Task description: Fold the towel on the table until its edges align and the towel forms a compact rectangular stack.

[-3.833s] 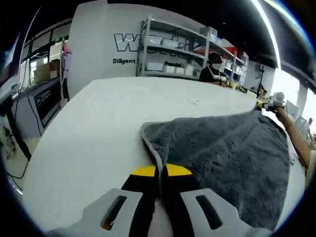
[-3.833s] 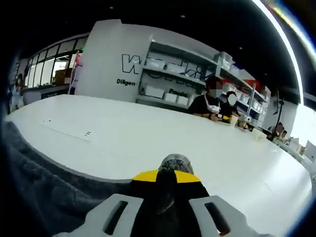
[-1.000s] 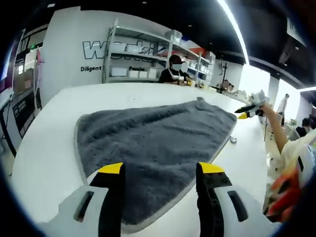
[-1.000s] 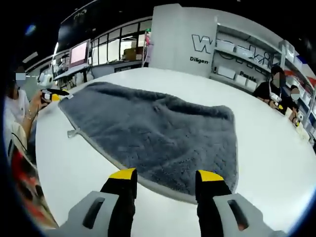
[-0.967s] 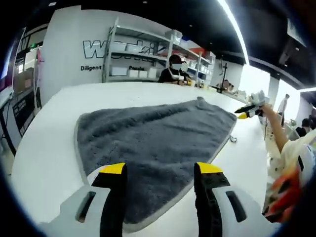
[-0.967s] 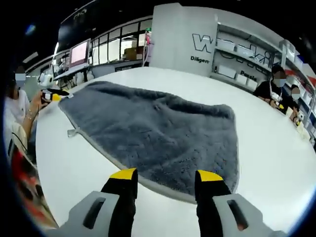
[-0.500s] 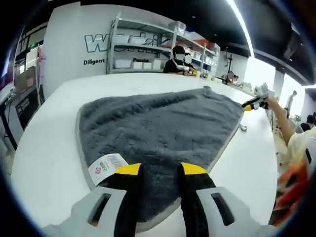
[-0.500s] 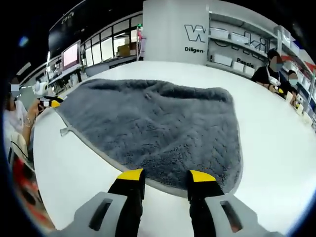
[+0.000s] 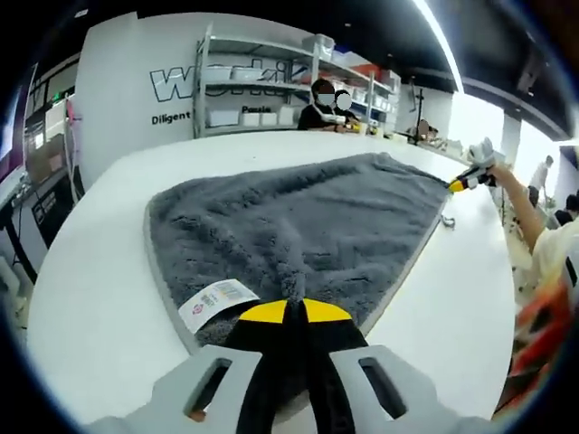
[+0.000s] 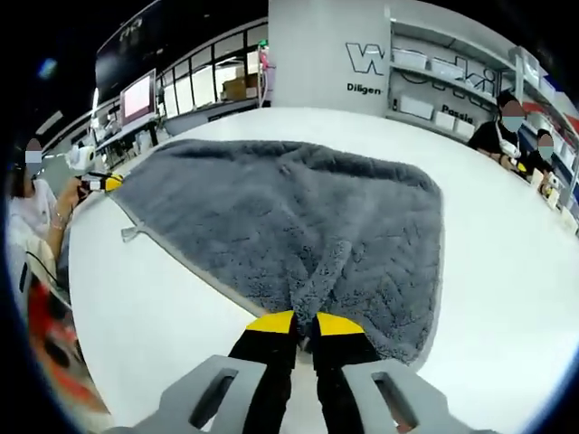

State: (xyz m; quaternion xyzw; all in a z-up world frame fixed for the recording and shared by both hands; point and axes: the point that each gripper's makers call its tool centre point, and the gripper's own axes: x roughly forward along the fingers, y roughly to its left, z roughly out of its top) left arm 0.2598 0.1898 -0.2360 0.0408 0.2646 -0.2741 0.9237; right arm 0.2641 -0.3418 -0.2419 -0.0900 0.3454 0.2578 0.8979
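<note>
The grey towel [image 9: 308, 221] lies spread flat on the white table [image 9: 99, 262], apparently already doubled once, with a pale hem running round its edge. A white care label [image 9: 215, 301] lies on the towel's near edge, just left of the left gripper [image 9: 291, 312]. That gripper's jaws are closed on a pinch of pile at the near edge; a small ridge of cloth rises between the yellow tips.

The right gripper [image 10: 305, 324] is likewise clamped on the towel [image 10: 298, 226] at its own near edge, with a crease running from the tips into the cloth. A small hanging loop [image 10: 134, 233] sticks out from the hem on the table [image 10: 163, 307] well left of this gripper.

Judged step: both edge points are held, ready for the next fold. To do it well, both grips should lift together, stay level, and carry the near edge across to the far hem so the borders meet. Each pinch looks shallow, so slipping is a risk.
</note>
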